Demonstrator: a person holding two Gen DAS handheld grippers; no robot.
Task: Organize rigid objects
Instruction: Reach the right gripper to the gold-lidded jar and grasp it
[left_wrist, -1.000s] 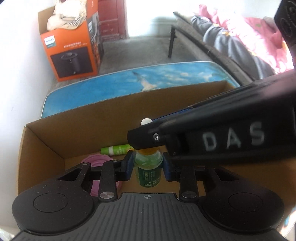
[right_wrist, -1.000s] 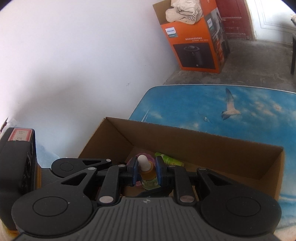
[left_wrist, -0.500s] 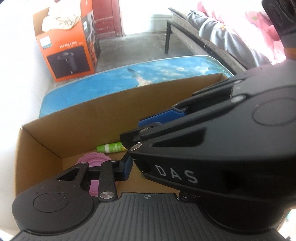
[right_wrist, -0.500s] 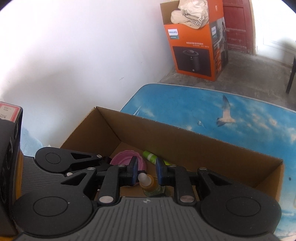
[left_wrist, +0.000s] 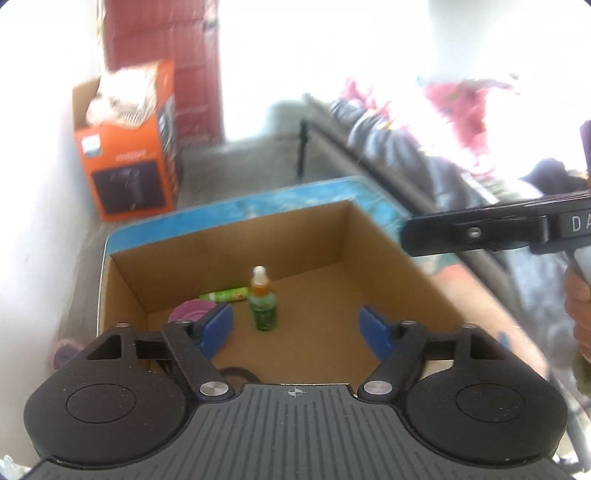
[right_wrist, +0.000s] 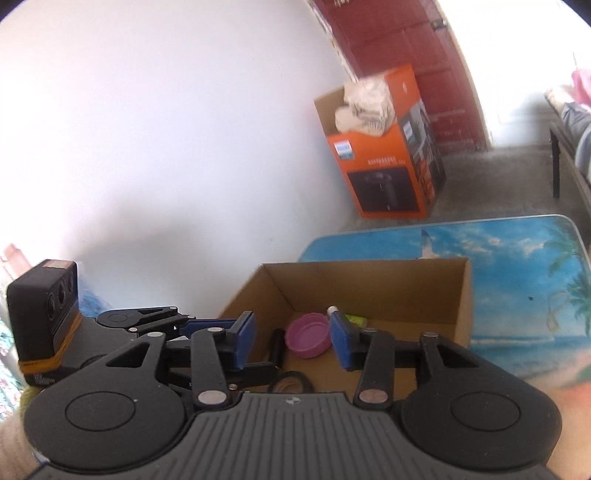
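Left wrist view: green bottle (left_wrist: 262, 308) stands upright inside cardboard box (left_wrist: 384, 236), released for storage, both grippers' fingers (left_wrist: 218, 326) just spread apart, empty.

White letters "DA", cut by the frame edge, stand on the black plastic right gripper (left_wrist: 476, 233) in the left wrist view; print on the tall orange cardboard carton (right_wrist: 384, 181) and small green bottle (left_wrist: 262, 309) is too blurred to read.

Blue table (right_wrist: 524, 266) printed with sky, seagull, palms and beach. Open cardboard box (right_wrist: 463, 295) sitting directly on it, at the end nearest the white wall. Grey concrete floor (right_wrist: 491, 177) beyond, carrying an orange appliance carton (right_wrist: 384, 177).
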